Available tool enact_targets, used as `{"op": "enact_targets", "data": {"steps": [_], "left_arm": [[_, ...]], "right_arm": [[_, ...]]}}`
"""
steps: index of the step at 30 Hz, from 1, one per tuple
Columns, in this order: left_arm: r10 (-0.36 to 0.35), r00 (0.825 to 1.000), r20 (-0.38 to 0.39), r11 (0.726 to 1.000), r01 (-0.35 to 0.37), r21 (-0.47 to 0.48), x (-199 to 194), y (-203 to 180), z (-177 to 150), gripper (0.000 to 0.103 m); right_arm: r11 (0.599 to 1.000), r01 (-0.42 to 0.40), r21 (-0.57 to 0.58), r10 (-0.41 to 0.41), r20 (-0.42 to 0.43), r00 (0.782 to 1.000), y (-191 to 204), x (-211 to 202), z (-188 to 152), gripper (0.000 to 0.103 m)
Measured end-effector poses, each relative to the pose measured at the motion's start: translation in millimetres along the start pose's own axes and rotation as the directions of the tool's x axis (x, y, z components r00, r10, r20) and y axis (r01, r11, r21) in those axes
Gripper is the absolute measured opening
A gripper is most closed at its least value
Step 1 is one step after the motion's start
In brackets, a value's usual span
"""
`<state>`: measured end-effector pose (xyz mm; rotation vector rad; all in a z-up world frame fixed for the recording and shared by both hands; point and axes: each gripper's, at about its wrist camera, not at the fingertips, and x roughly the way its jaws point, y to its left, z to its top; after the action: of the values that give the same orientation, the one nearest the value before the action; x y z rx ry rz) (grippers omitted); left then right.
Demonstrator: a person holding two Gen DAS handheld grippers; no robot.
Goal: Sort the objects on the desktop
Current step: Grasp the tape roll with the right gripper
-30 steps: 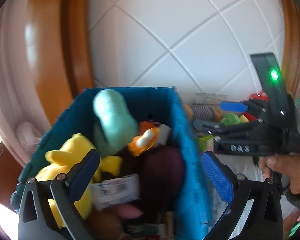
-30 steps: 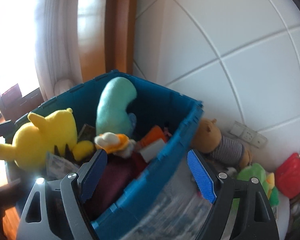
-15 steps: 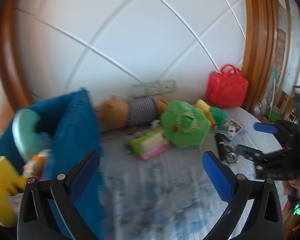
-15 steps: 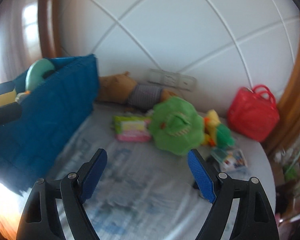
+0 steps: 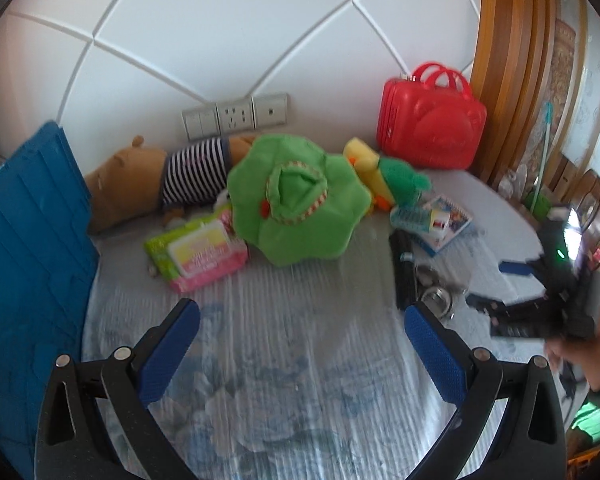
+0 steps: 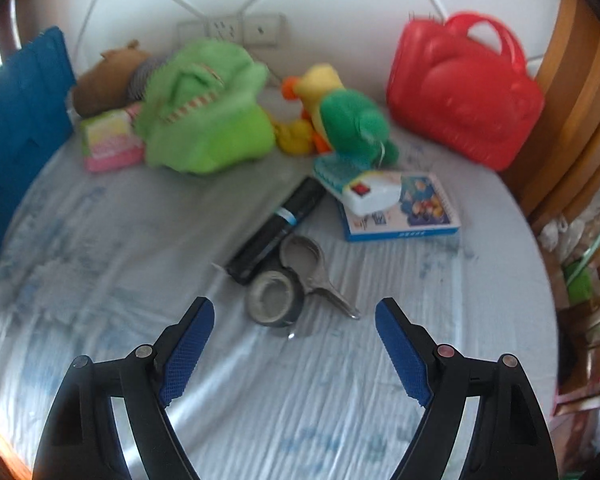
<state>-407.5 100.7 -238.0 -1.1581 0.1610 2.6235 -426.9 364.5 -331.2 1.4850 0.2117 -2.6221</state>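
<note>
Both grippers have swung right, away from the blue bin (image 5: 28,240). The right gripper (image 6: 294,340) now faces the tape roll (image 6: 276,298); the left gripper (image 5: 300,344) faces open bench.

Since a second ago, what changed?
Both hand-held grippers swung right, away from over the blue bin toward the desktop clutter: left faces the green plush, right the tape roll. Nothing grasped or released; both remain open and empty.
</note>
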Motion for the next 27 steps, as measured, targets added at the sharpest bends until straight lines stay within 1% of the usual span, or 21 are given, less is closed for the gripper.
{"op": "enact_targets", "data": {"steps": [3, 7, 10, 13, 14, 15, 16, 17, 18, 21, 23, 27], "left_arm": [[-0.001, 0.999, -0.038, 1.0, 0.001, -0.002, 12.4, 1.8, -12.6, 0.103], [0.001, 0.997, -0.071, 1.0, -0.002, -0.01, 24.3, 5.3, -25.1, 0.103], [0.001, 0.997, -0.082, 1.0, -0.002, -0.016, 27.2, 7.9, -30.6, 0.103], [-0.002, 0.996, -0.093, 1.0, 0.001, -0.015, 29.9, 9.5, -34.4, 0.103], [-0.001, 0.995, -0.098, 1.0, 0.0, -0.013, 31.0, 9.7, -35.6, 0.103], [-0.001, 0.995, -0.102, 1.0, 0.0, -0.01, 32.1, 9.9, -36.8, 0.103], [-0.002, 0.995, -0.104, 1.0, 0.001, -0.011, 33.3, 9.9, -37.8, 0.103], [-0.005, 0.994, -0.106, 1.0, 0.004, -0.012, 34.6, 9.5, -38.6, 0.103], [-0.008, 0.994, -0.109, 1.0, 0.007, -0.011, 36.0, 8.9, -38.8, 0.103], [-0.018, 0.994, -0.112, 1.0, 0.016, -0.014, 42.1, 4.9, -37.4, 0.103], [-0.03, 0.993, -0.114, 1.0, 0.029, -0.01, 48.6, -1.2, -34.9, 0.103], [-0.059, 0.992, -0.112, 0.998, 0.062, 0.025, 65.7, -24.8, -26.1, 0.103]], "right_arm": [[1.0, -0.009, -0.01, 0.009, -0.024, 1.0, 0.2, 29.8, -1.6, 0.083], [1.0, -0.028, -0.004, 0.028, -0.055, 0.998, 1.6, 55.0, -4.2, 0.083], [0.999, -0.041, 0.011, 0.042, -0.085, 0.995, 4.6, 69.3, -5.1, 0.076], [0.999, -0.036, 0.038, 0.04, -0.107, 0.993, 5.3, 80.1, -5.0, 0.069], [0.998, -0.038, 0.053, 0.044, -0.114, 0.993, 4.2, 83.6, -5.1, 0.062], [0.997, -0.042, 0.067, 0.05, -0.124, 0.991, 2.2, 86.6, -5.5, 0.052], [0.996, -0.046, 0.081, 0.056, -0.133, 0.99, 0.1, 89.7, -5.9, 0.046], [0.994, -0.048, 0.095, 0.062, -0.141, 0.988, -2.1, 92.5, -6.4, 0.028], [0.993, -0.047, 0.105, 0.062, -0.146, 0.987, -4.3, 93.9, -7.2, 0.021], [0.991, -0.055, 0.125, 0.073, -0.143, 0.987, -8.8, 90.3, -9.2, 0.016], [0.99, -0.062, 0.127, 0.079, -0.134, 0.988, -11.0, 83.5, -10.3, 0.016], [0.988, -0.078, 0.133, 0.094, -0.121, 0.988, -18.0, 67.9, -12.8, 0.016]]}}
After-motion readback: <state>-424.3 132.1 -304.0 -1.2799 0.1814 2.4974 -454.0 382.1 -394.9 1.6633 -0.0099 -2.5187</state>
